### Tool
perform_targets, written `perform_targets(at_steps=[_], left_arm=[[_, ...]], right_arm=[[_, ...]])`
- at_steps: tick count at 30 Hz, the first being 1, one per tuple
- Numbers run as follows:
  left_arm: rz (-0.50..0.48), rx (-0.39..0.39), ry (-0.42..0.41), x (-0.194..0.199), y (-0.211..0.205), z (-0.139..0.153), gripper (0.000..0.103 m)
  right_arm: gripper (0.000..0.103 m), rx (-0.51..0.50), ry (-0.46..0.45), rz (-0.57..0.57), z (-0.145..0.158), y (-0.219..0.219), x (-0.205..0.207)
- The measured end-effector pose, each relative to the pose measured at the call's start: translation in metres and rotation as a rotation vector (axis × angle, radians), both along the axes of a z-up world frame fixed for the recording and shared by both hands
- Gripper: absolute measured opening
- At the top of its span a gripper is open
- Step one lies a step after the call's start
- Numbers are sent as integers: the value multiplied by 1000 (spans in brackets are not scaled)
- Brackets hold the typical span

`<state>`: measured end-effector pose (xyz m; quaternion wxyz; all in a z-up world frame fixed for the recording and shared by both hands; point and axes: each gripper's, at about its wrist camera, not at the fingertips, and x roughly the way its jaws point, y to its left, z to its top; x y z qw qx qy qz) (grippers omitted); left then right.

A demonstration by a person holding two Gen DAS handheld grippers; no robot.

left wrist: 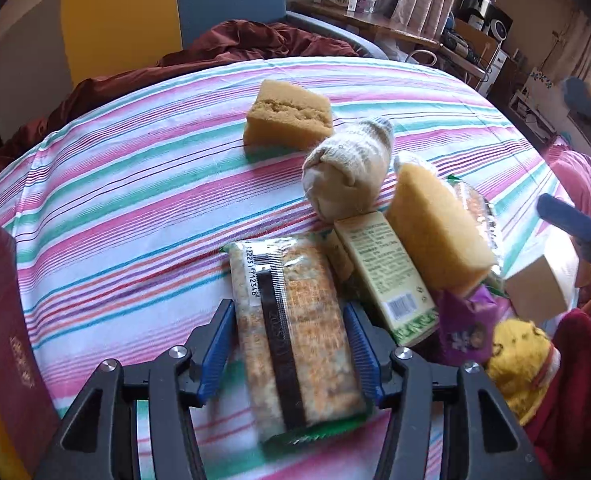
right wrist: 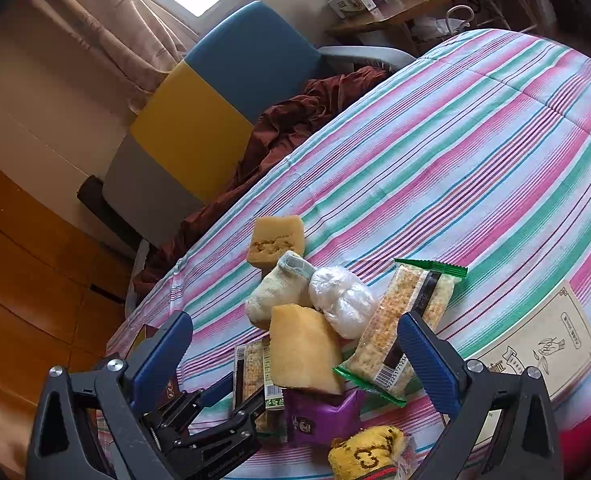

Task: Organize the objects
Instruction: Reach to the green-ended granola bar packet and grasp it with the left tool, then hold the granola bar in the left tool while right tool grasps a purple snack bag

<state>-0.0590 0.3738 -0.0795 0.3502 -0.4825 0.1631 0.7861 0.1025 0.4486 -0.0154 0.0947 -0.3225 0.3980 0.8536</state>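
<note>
My left gripper (left wrist: 289, 342) is shut on a cracker packet (left wrist: 295, 332) with a black band, low over the striped bedspread (left wrist: 135, 184); it also shows in the right wrist view (right wrist: 251, 376). My right gripper (right wrist: 295, 360) is open and empty above the pile: a yellow sponge (right wrist: 301, 350), a second cracker packet (right wrist: 403, 324), a purple packet (right wrist: 319, 416), a cream sock (right wrist: 275, 290), a white plastic bundle (right wrist: 343, 300) and a yellow sock (right wrist: 365, 454). Another sponge (left wrist: 289, 118) lies apart, farther back. A green box (left wrist: 387, 276) leans by the sponge.
A dark red box (left wrist: 3, 320) stands at the left. A cream booklet (right wrist: 543, 344) lies at the right. A crumpled maroon blanket (left wrist: 235, 44) and a yellow-blue headboard (left wrist: 135, 16) are beyond the bed. A wooden floor (right wrist: 27, 272) is at the left.
</note>
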Motion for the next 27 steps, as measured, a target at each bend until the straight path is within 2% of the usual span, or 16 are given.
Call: perform_targets(at_steps=[6, 10, 16, 23, 25, 27], left_arm=[[-23, 26, 73, 20, -16, -1, 49], [-32, 59, 79, 40, -36, -1, 49], [-69, 87, 105, 75, -66, -1, 49], [-101, 122, 134, 96, -81, -2, 49], [-104, 126, 137, 98, -83, -2, 49], [-106, 128, 127, 99, -84, -2, 48]], right_arm=[[103, -41, 21, -67, -1, 14, 9], [103, -49, 4, -66, -3, 15, 7], [103, 0, -39, 27, -3, -1, -8], [103, 72, -138, 135, -10, -25, -26], [99, 85, -150, 168, -12, -32, -29], [83, 76, -145, 223, -13, -39, -33]])
